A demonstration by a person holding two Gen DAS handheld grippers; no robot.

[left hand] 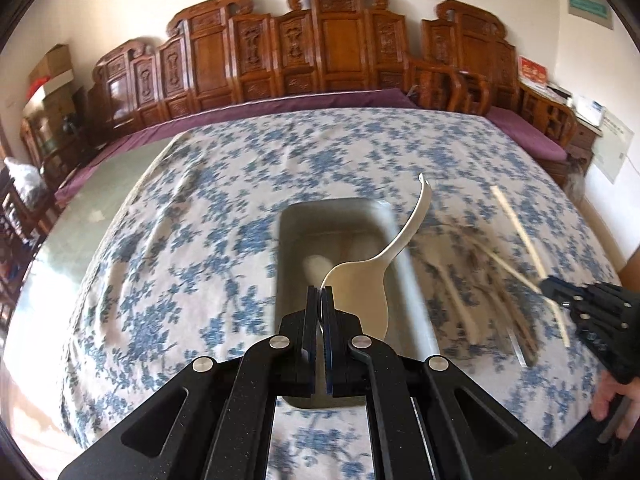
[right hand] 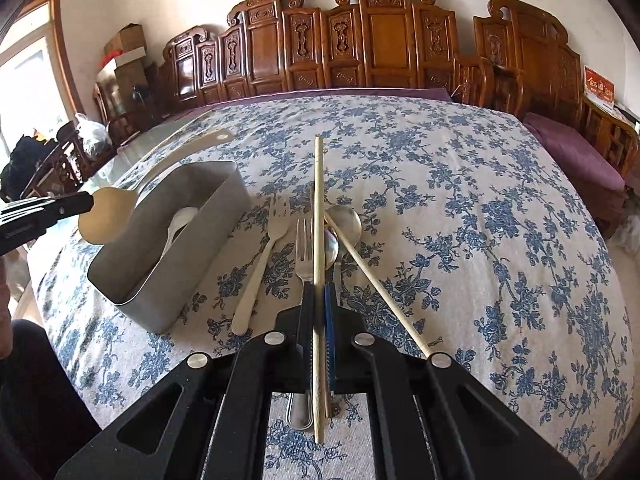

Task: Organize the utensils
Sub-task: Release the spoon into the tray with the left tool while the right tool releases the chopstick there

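1. Two grippers are at work over a counter (right hand: 460, 208) covered with a blue-and-white floral cloth.
2. Left gripper (left hand: 320, 294): its jaws are pressed together on the rim of a cream-coloured rice paddle (left hand: 362, 292), held above a rectangular metal utensil caddy (left hand: 292, 240). The paddle's blade is at the jaws and its curved handle rises up and to the right.
3. From the right wrist view, that paddle's blade (right hand: 105, 216) hangs at the caddy's left wall (right hand: 168, 264), its handle reaching past the far end; the left gripper (right hand: 82, 202) enters from the left edge.
4. A white spoon (right hand: 178, 226) lies inside the caddy.
5. Right gripper (right hand: 319, 294): its jaws are closed on a pale chopstick (right hand: 318, 200) that runs straight ahead, lengthwise between the fingers.
6. On the cloth just right of the caddy lie a cream-handled fork (right hand: 260, 264), a steel fork (right hand: 304, 248), two metal spoons (right hand: 346, 220) and a second chopstick (right hand: 380, 296) angled to the lower right, crossing a spoon bowl.
7. Whether the held chopstick touches the cloth cannot be told.
8. Carved wooden chairs (right hand: 380, 40) line the wall behind.
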